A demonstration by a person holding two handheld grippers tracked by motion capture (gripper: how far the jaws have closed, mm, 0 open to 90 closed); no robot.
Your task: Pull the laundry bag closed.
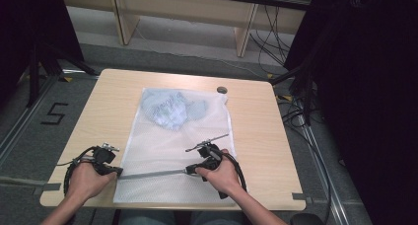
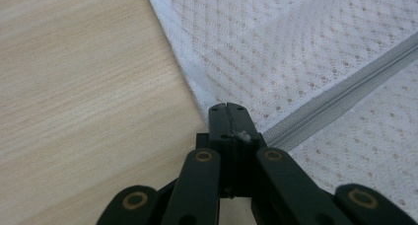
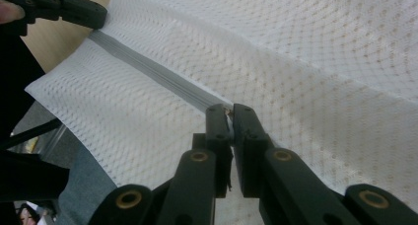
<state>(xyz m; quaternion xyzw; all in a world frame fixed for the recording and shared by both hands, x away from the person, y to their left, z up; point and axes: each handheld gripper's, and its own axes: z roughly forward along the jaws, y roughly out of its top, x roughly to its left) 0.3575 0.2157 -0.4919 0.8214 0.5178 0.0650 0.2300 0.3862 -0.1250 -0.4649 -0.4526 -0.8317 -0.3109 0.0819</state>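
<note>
The white mesh laundry bag [image 1: 172, 151] lies flat on the worktop [image 1: 256, 136]. Its grey zipper [image 1: 153, 174] runs straight between both tongs. The left tongs [image 2: 227, 108] are clenched on the zipper end at the bag's edge, and the right tongs [image 3: 230, 111] are clenched on the zipper pull.

Overhead forward-down, 2 close views — shared zipper [image 1: 153, 174]
</note>
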